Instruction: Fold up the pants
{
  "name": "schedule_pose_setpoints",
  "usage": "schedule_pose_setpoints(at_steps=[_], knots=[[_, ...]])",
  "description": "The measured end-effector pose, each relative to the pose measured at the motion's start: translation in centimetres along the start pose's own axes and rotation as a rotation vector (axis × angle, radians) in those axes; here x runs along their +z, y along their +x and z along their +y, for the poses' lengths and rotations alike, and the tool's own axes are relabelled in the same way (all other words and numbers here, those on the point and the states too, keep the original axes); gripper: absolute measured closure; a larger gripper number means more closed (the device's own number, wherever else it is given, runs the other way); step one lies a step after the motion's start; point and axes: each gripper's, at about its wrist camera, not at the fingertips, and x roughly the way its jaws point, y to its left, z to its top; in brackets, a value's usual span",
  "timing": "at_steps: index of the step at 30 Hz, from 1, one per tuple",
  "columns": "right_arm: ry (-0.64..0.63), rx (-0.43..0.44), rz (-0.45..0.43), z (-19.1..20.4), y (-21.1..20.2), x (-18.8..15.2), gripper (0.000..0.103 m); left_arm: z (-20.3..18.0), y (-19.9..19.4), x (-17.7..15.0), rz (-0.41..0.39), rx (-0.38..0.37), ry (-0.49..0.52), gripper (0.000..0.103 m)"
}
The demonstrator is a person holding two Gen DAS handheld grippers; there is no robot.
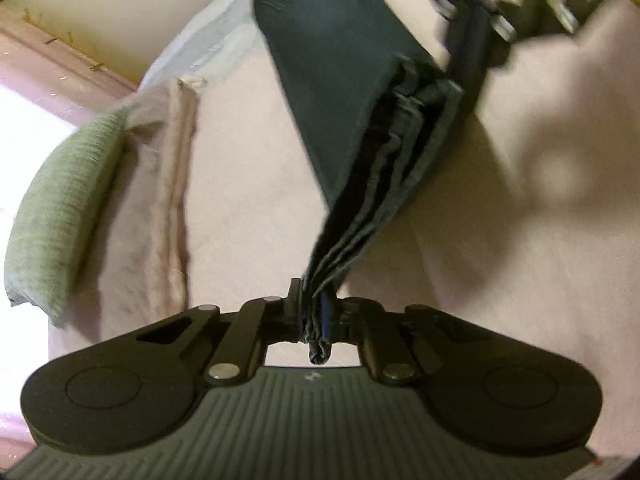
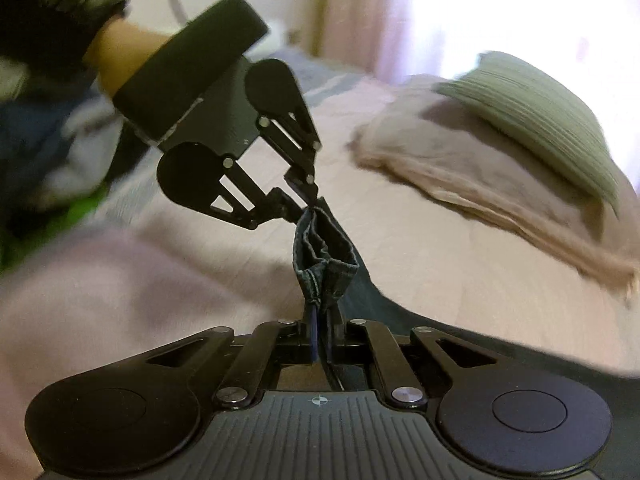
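Pants [image 1: 344, 92] hang mid-frame over the bed [image 1: 248, 208], hem bunched. Our left gripper [image 1: 316, 316] and right gripper [image 2: 320, 336] are both clamped on it. We should keep edges level & taut, then lay flat w/o twisting.

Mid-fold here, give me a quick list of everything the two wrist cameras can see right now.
pants: one, dark blue-grey, hem bunched between both grippers, the rest on the bed
bed cover: one, pale pink, under everything
folded blanket: one, beige, on the bed
pillow: one, green ribbed, atop the blanket
curtain: pink, by the bright window
left gripper: black, shut on the pants
right gripper: black, shut on the pants
sleeve: dark, left arm
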Motion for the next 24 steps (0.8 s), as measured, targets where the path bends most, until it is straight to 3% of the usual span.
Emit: schedule_pose_setpoints(at_steps=[7,16,20,22,24], knots=[[0.373,-0.057,-0.14,-10.0,-5.5,-1.4,0.103,7.1,4.3,14.5,-0.02,0.012,0.054,0.097],[0.811,-0.173,-0.188,-28.5,-10.1,-10.5,0.103,10.7,19.5,34.1,-0.055,-0.103,0.162,0.097],[0.931,-0.228,-0.17,-35.0,-9.7,-15.6,0.103,9.8,26.7,39.2,-0.028,-0.155,0.152,0.097],[0.983,-0.235,-0.152,-37.1,-8.7,-17.9,0.103,8.5,29.6,40.0,-0.004,-0.175,0.133,0.095],[1.027,-0.232,-0.125,-38.4,-7.5,-20.3,0.103,7.6,32.1,40.1,0.015,-0.177,0.109,0.088]])
